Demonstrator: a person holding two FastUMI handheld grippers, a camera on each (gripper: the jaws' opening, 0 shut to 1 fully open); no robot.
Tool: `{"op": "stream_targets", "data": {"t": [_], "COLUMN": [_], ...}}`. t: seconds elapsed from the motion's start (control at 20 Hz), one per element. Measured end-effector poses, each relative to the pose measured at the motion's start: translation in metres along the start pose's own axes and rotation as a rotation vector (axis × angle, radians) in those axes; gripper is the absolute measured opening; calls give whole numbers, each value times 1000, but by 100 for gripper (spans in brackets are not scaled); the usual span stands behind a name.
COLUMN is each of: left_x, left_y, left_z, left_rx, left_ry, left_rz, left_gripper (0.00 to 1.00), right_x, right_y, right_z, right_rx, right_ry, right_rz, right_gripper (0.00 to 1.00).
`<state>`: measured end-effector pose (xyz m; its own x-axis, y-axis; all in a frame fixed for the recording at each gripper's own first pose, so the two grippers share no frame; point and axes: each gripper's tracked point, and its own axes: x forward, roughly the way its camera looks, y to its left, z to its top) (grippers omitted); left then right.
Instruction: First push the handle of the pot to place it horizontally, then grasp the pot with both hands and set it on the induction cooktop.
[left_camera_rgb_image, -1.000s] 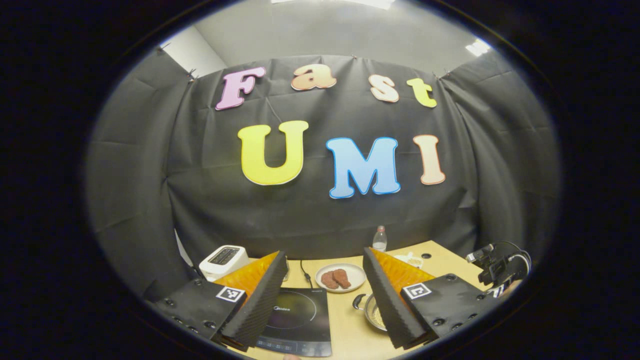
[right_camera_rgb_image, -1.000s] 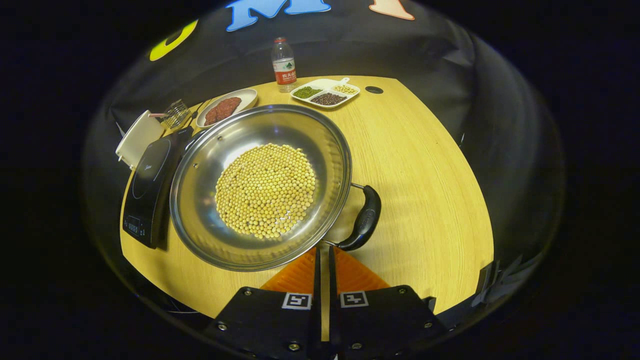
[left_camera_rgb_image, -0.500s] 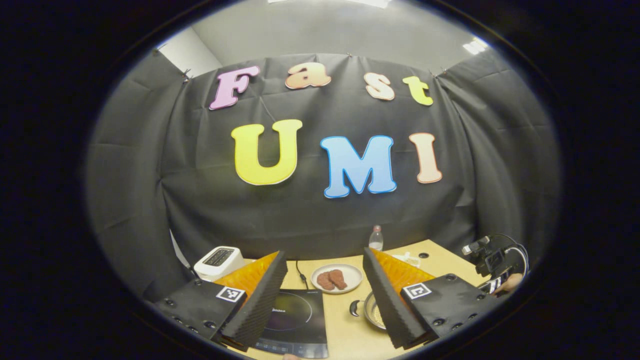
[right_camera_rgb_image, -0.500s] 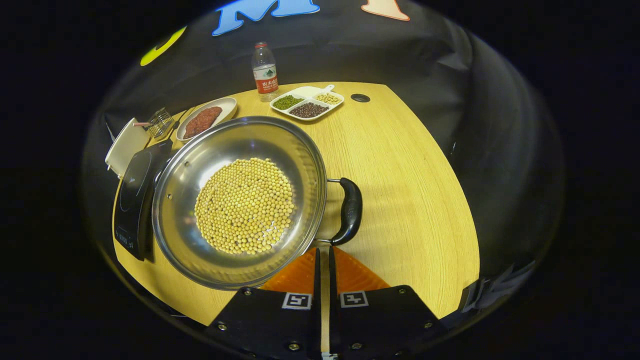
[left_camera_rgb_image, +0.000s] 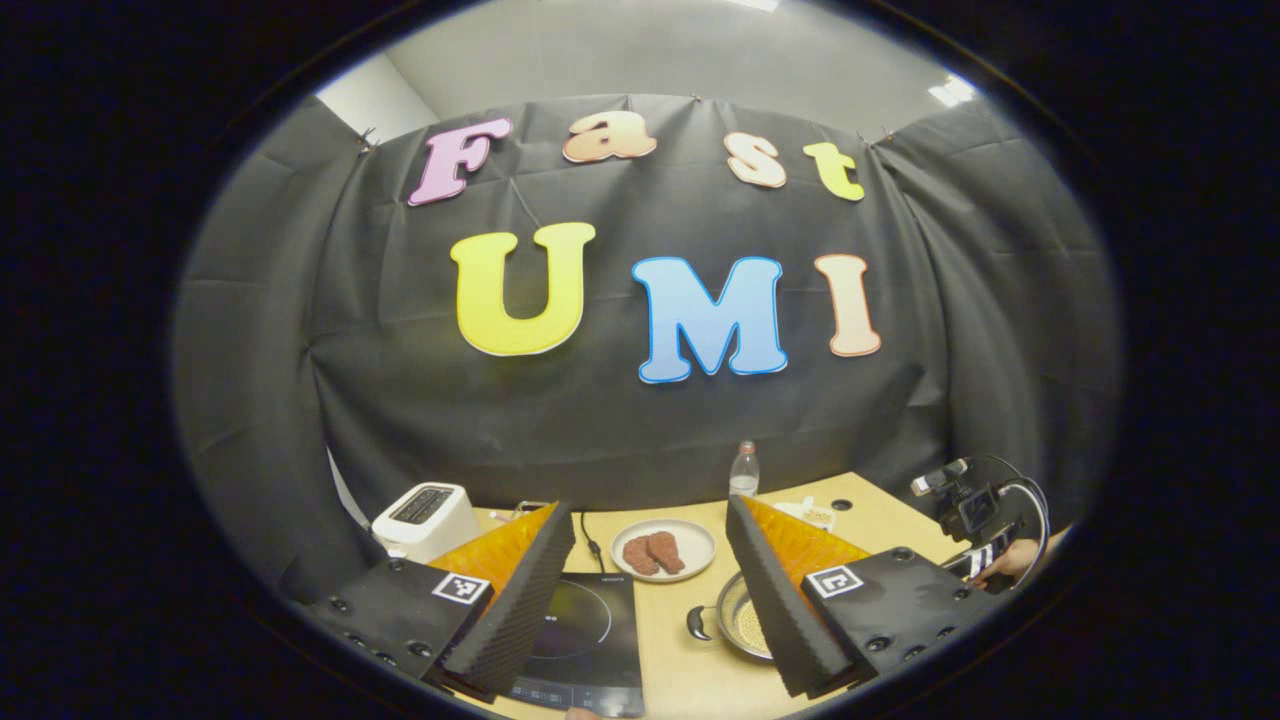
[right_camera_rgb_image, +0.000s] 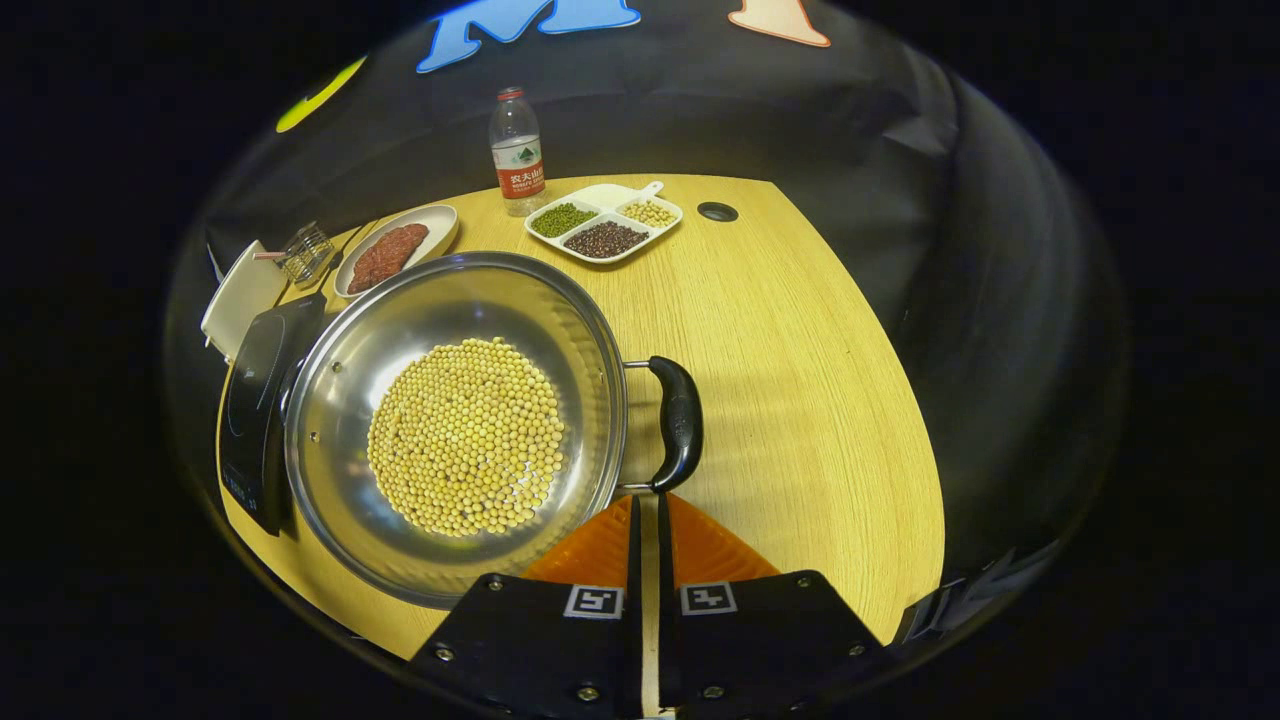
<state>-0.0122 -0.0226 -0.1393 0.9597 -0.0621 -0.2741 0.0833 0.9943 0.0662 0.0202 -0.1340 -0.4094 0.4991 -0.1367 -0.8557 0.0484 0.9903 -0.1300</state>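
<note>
At centre-left of the right gripper view, the pot (right_camera_rgb_image: 455, 425) points its handle (right_camera_rgb_image: 679, 422) to 3 o'clock, the handle's length running 12-to-6, right gripper (right_camera_rgb_image: 646, 515) pinched closed and empty beneath it, left gripper (left_camera_rgb_image: 648, 560) spread wide.

Black claw (right_camera_rgb_image: 645, 520) housings bear square markers, screws.

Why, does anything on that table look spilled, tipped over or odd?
Nothing stands out. The beans lie inside the pot, which sits level on the table beside the cooktop; the bottle stands upright.
</note>
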Motion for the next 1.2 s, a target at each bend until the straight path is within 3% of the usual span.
{"op": "stream_targets", "data": {"t": [0.15,0.3,0.4,0.55,0.6,0.65,0.7,0.75,0.85,0.9,1.1,1.15,1.2], "left_x": [2,5,10,17,20,22,25,28,39,45,76,84,92], "left_y": [-2,-4,-10,-22,-27,-32,-38,-44,-52,-55,-67,-70,-71], "left_z": [-5,-10,-16,-31,-35,-41,-50,-60,-80,-91,-138,-152,-165], "left_rx": [-12,-22,-33,-43,-45,-48,-55,-61,-69,-73,-112,-117,-118], "left_ry": [6,15,20,38,43,54,67,77,106,126,206,230,250], "left_rz": [-4,-10,-21,-48,-58,-72,-88,-101,-104,-102,-102,-99,-97], "left_gripper": [96,99,94,94,100,97,94,99,94,99,94,99,97], "right_x": [-3,-19,-38,-68,-76,-83,-85,-85,-82,-78,-59,-52,-45], "right_y": [-3,-9,-12,-6,-1,0,0,1,-1,-2,-11,-11,-12], "right_z": [2,10,21,46,53,58,61,62,63,62,62,63,63], "right_rx": [5,7,24,57,67,77,81,79,69,61,53,56,57], "right_ry": [-15,-68,-130,-268,-312,-347,-366,-378,-389,-390,-382,-377,-369], "right_rz": [-4,-9,0,49,78,97,108,119,122,119,103,104,103], "right_gripper": [7,7,7,7,8,15,42,54,86,89,89,89,89]}}
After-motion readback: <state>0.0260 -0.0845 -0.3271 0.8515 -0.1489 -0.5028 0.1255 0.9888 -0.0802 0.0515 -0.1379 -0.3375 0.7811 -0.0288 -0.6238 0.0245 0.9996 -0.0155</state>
